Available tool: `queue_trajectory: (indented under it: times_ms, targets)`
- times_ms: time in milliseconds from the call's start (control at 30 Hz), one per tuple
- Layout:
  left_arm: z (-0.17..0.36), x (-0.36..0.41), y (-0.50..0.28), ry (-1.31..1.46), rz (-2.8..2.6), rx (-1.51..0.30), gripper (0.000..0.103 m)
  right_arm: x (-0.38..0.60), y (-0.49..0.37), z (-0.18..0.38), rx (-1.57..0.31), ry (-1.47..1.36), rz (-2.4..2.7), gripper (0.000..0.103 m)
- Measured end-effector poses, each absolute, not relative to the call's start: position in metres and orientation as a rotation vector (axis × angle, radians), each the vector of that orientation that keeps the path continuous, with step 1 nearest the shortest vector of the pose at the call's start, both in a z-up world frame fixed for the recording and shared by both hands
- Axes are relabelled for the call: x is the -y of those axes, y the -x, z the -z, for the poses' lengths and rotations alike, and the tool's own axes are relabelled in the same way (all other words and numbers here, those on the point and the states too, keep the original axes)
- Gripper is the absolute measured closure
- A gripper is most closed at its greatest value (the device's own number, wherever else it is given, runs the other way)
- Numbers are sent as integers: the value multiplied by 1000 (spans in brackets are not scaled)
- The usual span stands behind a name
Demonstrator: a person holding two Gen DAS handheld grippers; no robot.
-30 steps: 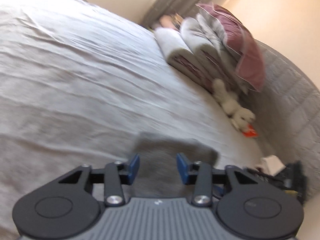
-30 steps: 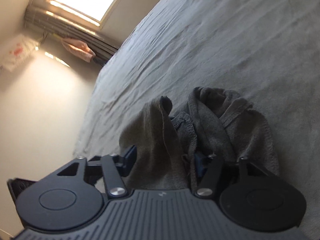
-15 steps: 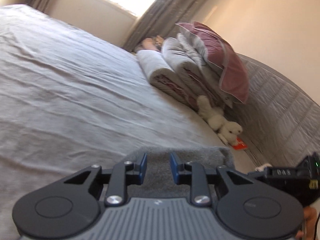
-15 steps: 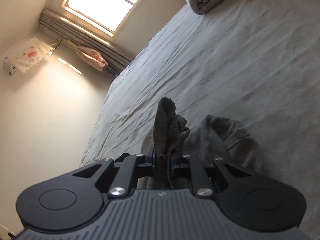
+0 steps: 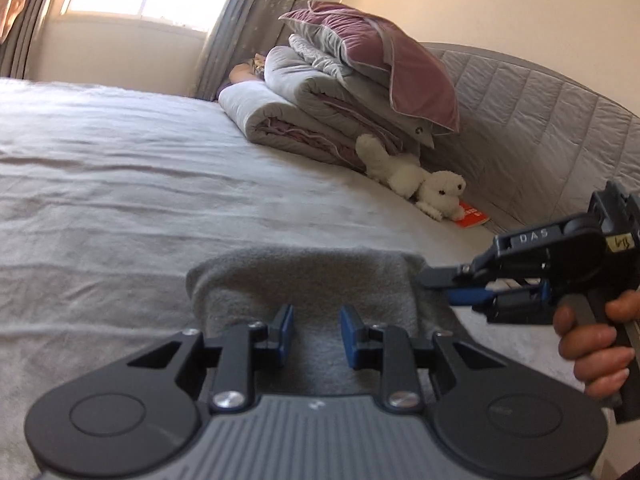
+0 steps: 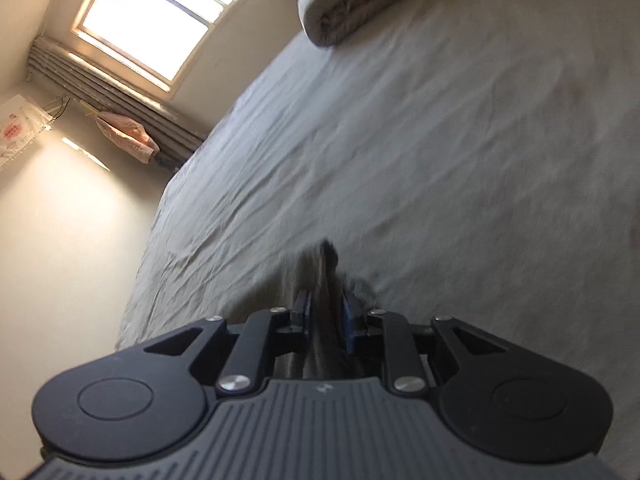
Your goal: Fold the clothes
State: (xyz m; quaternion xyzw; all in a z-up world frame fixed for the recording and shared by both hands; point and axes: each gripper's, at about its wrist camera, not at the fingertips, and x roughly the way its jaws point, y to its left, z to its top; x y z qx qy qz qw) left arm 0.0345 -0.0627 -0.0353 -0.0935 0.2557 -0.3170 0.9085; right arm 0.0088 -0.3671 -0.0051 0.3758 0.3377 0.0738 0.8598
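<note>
- Left gripper: low over the garment, jaws parted, nothing pinched; grey cloth showing in the gap between the blue pads.
- Garment: grey, lying on the bed, spread from 6 o'clock up to mid-frame in the left view, far edge a smooth rounded fold.
- Right gripper: entering the left view from 3 o'clock, tips at the garment's right edge, held by a hand.
- In the right view, right gripper clenched on a bunched ridge of the garment; cloth standing up between the pads and poking past the tips, blurred.
- Folded bedding stacked at 1 o'clock in the left view, pink pillow on top, against the headboard.
- White plush toy at 2 o'clock beside the stack, touching a red book.
- Window at 11 o'clock in the right view; curtain at 12 o'clock in the left view.
</note>
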Motion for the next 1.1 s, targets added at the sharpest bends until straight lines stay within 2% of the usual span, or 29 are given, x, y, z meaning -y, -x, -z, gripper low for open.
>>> queue_trajectory:
  times_ms: [333,567,767,1100]
  targets:
    - [31,61,-27,158,694,-514,77,331,-10,-9,-542,-514,-214,81]
    - [42,76,-14,37,752,-528,77,306,-41,20,-615,-321,-134,81]
    - [36,77,-18,9,824,-546,77,317,-58,44,-659,-326,-52,81]
    - [28,63,-55,104,647,-485,74,303,-28,14,-600,-268,-60,81]
